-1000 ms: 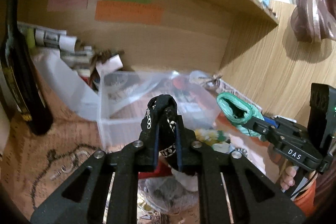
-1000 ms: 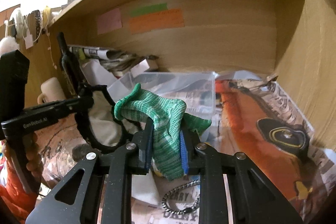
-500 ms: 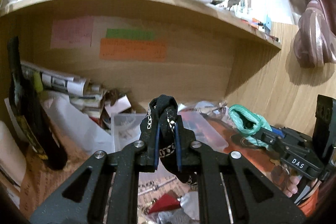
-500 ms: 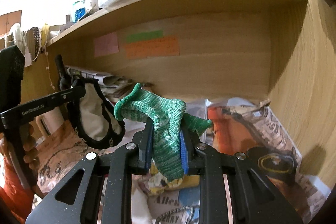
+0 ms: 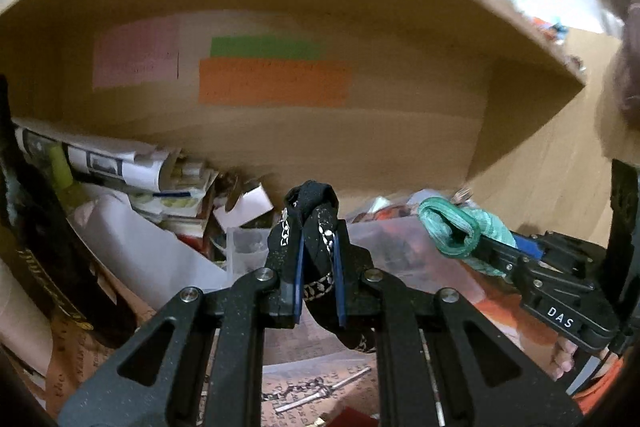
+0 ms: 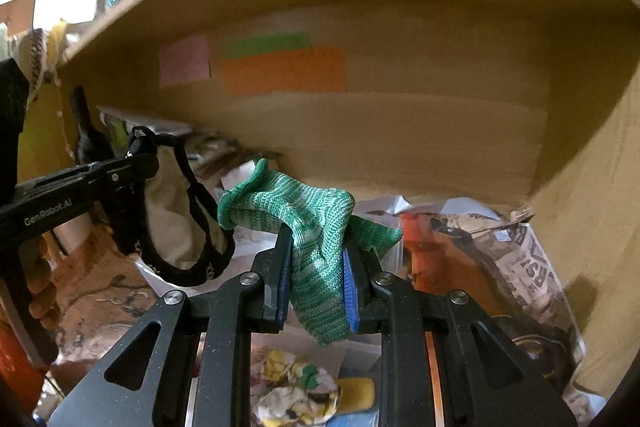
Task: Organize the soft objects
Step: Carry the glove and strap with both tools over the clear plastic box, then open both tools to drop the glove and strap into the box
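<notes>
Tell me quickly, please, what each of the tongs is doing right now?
Left tongs: closed on the black-trimmed fabric piece.
Right tongs: closed on the green knit sock.

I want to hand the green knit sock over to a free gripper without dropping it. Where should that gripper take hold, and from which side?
Probably the cuff end of the green sock. The right gripper pinches its middle, so the open, rolled cuff sticks out free to the left, folded into a thick lip. Come in from the left, jaws closing across that lip, clear of the left gripper and its black pouch.
</notes>
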{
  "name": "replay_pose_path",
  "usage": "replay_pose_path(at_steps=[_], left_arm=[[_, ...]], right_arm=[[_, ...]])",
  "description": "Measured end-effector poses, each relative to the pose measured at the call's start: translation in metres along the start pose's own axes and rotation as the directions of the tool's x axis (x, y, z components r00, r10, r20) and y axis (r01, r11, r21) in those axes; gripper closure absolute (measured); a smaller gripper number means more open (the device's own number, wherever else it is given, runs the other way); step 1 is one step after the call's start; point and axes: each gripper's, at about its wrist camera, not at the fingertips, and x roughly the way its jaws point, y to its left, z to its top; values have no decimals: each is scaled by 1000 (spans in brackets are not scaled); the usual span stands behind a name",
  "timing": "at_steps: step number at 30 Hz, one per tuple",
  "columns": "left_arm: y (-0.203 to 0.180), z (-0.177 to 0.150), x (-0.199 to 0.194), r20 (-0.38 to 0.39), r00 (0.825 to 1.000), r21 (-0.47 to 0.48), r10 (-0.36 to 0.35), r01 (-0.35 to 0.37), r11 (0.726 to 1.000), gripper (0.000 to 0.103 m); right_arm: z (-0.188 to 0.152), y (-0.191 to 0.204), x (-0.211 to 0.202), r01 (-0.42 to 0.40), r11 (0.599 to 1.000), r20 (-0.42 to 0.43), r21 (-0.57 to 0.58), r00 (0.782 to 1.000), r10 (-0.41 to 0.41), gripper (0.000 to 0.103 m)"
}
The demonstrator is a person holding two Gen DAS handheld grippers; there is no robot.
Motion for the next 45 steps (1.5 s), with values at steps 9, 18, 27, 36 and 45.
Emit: replay_pose_path(at_steps=[9,18,27,36,45], left_arm=[[12,-15,55,-130,991,-8,29,-30,1000,91],[14,-27,80,-211,977,-9,11,-13,1000,91],[14,-33,81,-255,967,1,6,-6,1000,74],[13,-28,52,-204,979,14,1,2,1000,47],[6,-24,1,-129,991,31,-19,24,999,23]], right_arm=[[-9,-5,52,-7,1000,-159,-6,987,6,83],[-18,-3,75,-42,999,-251,-23,967,34,82],[-19,1,75,-63,997,-275,-38,960,50,70],[-4,2,39,-51,996,-177,-66,983,39,41],[5,6,-13,-43,996,-49,-78,998,39,26]])
